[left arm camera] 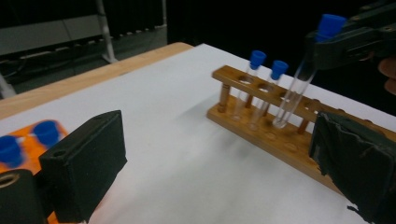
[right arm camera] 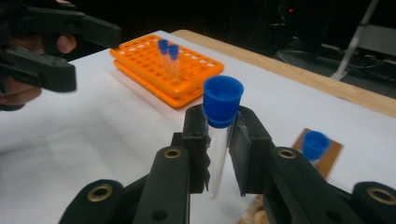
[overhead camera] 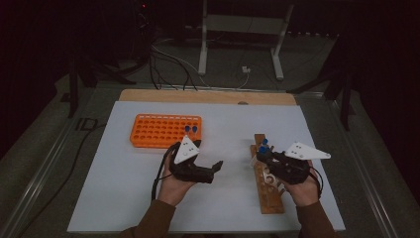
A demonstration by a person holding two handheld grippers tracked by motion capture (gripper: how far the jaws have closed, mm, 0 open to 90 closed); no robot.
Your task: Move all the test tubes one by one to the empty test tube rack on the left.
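My right gripper is shut on a clear test tube just under its blue cap. In the left gripper view that tube hangs tilted, its bottom at a hole of the wooden rack. Two more blue-capped tubes stand in the rack's far holes. From above, the right gripper is over the wooden rack. My left gripper is open and holds nothing, between the two racks. Its jaws stand wide apart in the left gripper view.
An orange many-holed rack lies at the back left of the white sheet, with two blue-capped tubes in its right end. The table's wooden edge runs along the back. Cables and a stand's legs are on the floor beyond.
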